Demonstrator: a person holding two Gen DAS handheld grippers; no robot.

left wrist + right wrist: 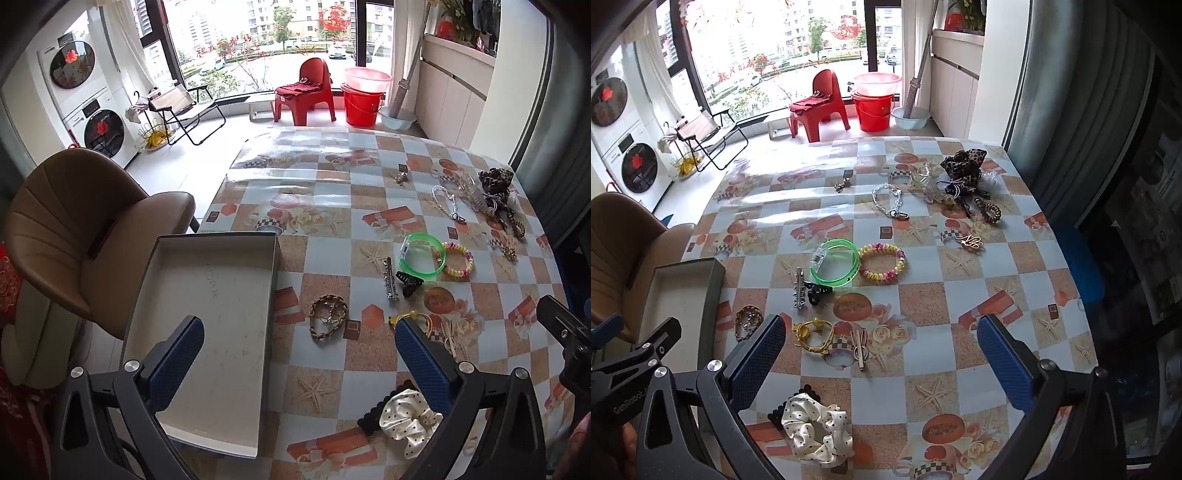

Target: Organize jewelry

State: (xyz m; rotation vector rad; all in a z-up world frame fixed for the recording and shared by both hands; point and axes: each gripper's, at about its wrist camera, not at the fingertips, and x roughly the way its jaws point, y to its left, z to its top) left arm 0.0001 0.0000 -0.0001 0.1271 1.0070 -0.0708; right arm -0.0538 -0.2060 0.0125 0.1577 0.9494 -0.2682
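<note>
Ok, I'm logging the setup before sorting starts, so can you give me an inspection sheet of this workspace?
Surface: table under glossy patterned cloth.
Job's things: grey box empty at table's left edge; green bangle touching beaded bracelet; polka-dot scrunchie nearest; leopard scrunchie far side.
Clutter: nothing seen beyond the accessories.
Grippers: left gripper and right gripper open, empty.
Cables: nothing seen.
Surroundings: brown chair, red chair, red bucket.

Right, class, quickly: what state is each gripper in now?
Left gripper: open, holding nothing.
Right gripper: open, holding nothing.
</note>
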